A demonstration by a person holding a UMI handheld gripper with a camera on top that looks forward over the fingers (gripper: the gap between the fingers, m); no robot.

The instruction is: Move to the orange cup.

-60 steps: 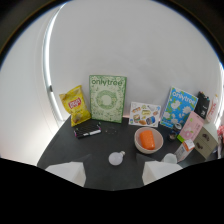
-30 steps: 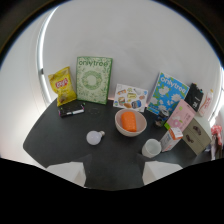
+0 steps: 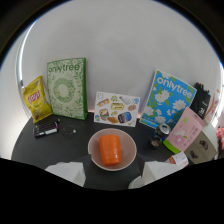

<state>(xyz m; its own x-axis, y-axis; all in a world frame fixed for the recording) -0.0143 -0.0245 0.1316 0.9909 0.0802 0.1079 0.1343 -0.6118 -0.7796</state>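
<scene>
Snacks and boxes are lining the dark counter (image 3: 75, 142): yellow chip bag (image 3: 36, 97), green box (image 3: 66, 88), sticker card (image 3: 116, 108), blue box (image 3: 166, 100). Orange cup (image 3: 109, 149) is lying inside a pink bowl (image 3: 127, 147), just ahead of the tool (image 3: 111, 179), whose white fingers (image 3: 67, 172) are standing apart, released, holding nothing.
</scene>
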